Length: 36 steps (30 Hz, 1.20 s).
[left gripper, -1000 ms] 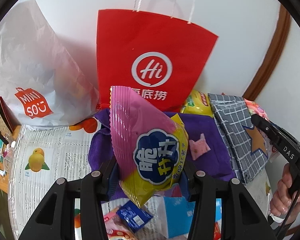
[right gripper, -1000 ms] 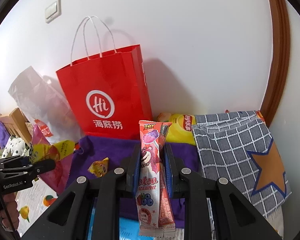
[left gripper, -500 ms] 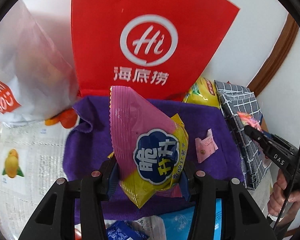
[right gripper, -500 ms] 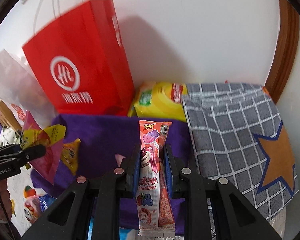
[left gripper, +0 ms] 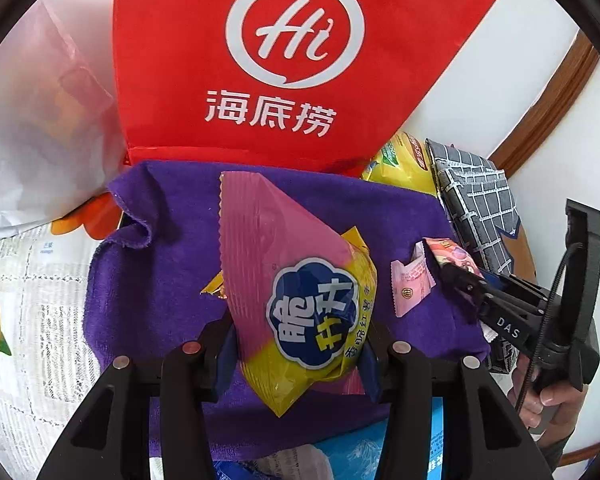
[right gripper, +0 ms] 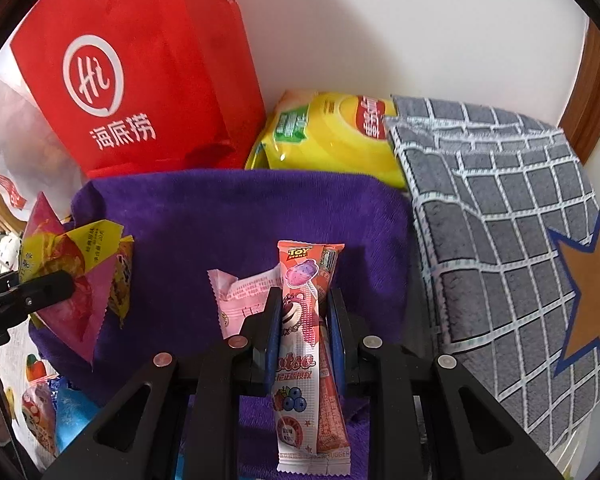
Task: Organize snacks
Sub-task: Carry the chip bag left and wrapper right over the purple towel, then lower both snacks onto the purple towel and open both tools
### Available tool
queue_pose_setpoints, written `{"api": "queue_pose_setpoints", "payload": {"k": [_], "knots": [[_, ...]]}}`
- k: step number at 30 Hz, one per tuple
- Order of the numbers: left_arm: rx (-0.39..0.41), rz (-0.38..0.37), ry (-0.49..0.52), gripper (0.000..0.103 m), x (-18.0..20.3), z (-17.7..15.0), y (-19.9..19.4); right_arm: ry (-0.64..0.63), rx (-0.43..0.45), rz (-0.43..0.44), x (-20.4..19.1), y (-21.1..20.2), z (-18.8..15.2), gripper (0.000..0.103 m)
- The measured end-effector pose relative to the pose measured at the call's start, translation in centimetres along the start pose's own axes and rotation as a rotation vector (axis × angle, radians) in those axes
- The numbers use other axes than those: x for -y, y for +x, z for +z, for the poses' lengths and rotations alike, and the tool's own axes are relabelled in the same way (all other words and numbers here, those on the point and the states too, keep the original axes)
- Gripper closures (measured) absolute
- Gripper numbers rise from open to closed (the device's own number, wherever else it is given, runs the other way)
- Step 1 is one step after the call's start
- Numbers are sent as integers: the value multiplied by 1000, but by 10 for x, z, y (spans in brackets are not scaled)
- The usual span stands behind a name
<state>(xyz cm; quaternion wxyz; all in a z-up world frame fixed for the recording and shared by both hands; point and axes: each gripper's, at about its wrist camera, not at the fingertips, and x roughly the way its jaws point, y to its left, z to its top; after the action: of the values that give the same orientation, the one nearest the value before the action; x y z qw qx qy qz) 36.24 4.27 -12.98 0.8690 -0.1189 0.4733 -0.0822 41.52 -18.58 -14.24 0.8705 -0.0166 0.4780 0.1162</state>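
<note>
My left gripper point(left gripper: 296, 344) is shut on a pink and yellow snack bag point(left gripper: 296, 280), held low over a purple towel point(left gripper: 172, 272). In the right wrist view that bag point(right gripper: 76, 276) hangs at the towel's left edge. My right gripper point(right gripper: 304, 316) is shut on a slim pink Toy Story lollipop packet point(right gripper: 304, 344), held upright over the towel point(right gripper: 240, 220). The left wrist view has the right gripper point(left gripper: 452, 276) coming in from the right with the packet's tip showing. A small pink candy wrapper point(left gripper: 410, 284) lies on the towel beside it.
A red Hi paper bag point(left gripper: 284, 60) stands against the wall behind the towel. A yellow chip bag point(right gripper: 332, 132) and a grey checked cloth bag point(right gripper: 500, 216) sit to its right. A white plastic bag point(left gripper: 32, 120) is at left. More snack packets point(left gripper: 380, 452) lie nearer me.
Both grippers have come down and closer to the purple towel with their snacks still held. The red bag now fills more of both views.
</note>
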Motion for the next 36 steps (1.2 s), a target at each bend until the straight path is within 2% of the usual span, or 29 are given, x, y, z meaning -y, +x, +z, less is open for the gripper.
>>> {"api": "queue_pose_setpoints", "payload": {"k": [8,30,34,35,36], "knots": [[-2,-9,-23,56,1,1,3,-1,-12,-6,-3,11,1,81],[-36,16,1,53,3,1,3,-39,-2,-30,-18,19,-6,78],[-43,30,9,53,4,1,3,-51,4,-42,-23,15,-6,73],[-47,33,11,50,5,1,3,-52,7,-39,-23,12,-5,70],[-56,41,14,44,6,1,4,-52,11,-35,-23,10,-5,63]]}}
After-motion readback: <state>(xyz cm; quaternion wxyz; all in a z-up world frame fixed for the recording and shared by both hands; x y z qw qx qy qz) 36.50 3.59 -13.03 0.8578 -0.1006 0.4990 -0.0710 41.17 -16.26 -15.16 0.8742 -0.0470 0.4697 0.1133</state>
